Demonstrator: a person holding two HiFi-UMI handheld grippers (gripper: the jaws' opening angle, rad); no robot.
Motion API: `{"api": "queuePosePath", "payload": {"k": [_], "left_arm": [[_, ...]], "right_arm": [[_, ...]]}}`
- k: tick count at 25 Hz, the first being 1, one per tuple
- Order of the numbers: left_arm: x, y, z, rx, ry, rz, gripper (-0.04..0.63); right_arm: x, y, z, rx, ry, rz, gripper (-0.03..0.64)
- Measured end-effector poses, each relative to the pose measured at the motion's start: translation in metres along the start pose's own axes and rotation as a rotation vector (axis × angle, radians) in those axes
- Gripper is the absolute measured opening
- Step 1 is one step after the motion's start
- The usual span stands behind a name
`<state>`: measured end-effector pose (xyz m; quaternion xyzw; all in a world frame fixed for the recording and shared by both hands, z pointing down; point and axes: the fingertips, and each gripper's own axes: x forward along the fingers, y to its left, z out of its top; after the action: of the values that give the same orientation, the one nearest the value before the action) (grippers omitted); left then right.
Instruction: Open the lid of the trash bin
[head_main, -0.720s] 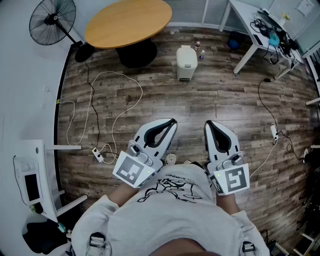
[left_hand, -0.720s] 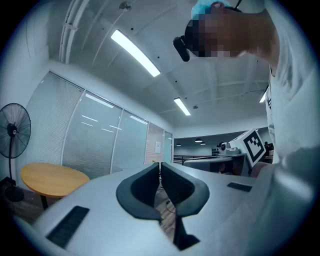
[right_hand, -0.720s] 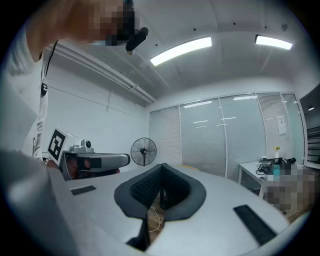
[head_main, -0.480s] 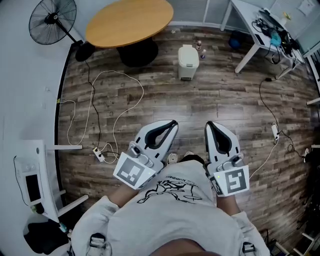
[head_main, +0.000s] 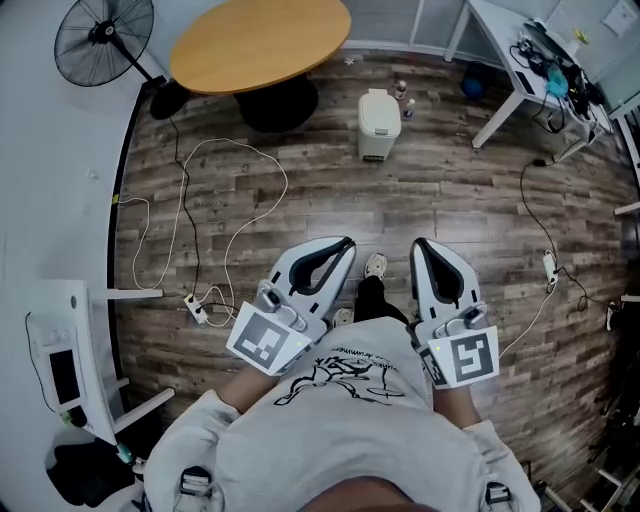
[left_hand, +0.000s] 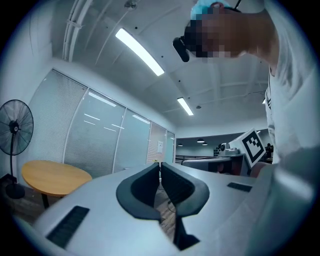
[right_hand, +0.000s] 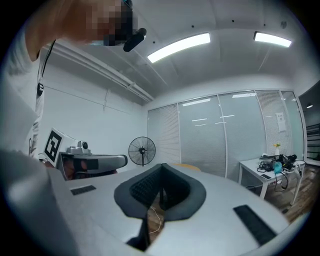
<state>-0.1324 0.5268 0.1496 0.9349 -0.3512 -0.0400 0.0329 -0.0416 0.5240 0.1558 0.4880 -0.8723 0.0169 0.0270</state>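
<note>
Wood-plank floor (head_main: 450, 200) of an office room, seen steeply from above.
- Upper centre: round wooden table (head_main: 260, 40).
- Just right of the table's base: white trash bin (head_main: 377, 125), lid down, well apart from both your tools.
- Upper left: standing fan (head_main: 105, 40).
- Upper right: white desk (head_main: 500, 30), cluttered.
- Left of centre: pale cable (head_main: 285, 188) looping over the boards.
- Lower centre: your left gripper (head_main: 345, 243), jaws pressed together, nothing between them.
- Beside it: your right gripper (head_main: 418, 245), jaws likewise together and empty.
- Between the two: your shoe (head_main: 375, 266).
</note>
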Motion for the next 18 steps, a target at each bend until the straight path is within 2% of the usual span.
{"api": "queuePosePath", "payload": {"k": [4,12,18], "left_arm": [[0.016,0.015,0.002,-0.011,-0.008,0.009,0.026],[0.071,0.045,0.000,-0.005,0.030,0.009,0.026],[0.116,0.065,0.008,-0.004,0.010,0.008,0.026]], "right_arm": [[0.017,-0.015,0.000,0.016,-0.001,-0.002,0.006],[0.053,-0.068,0.000,0.033,0.003,-0.014,0.006],[0.081,-0.112,-0.001,0.047,0.011,-0.020,0.006]]}}
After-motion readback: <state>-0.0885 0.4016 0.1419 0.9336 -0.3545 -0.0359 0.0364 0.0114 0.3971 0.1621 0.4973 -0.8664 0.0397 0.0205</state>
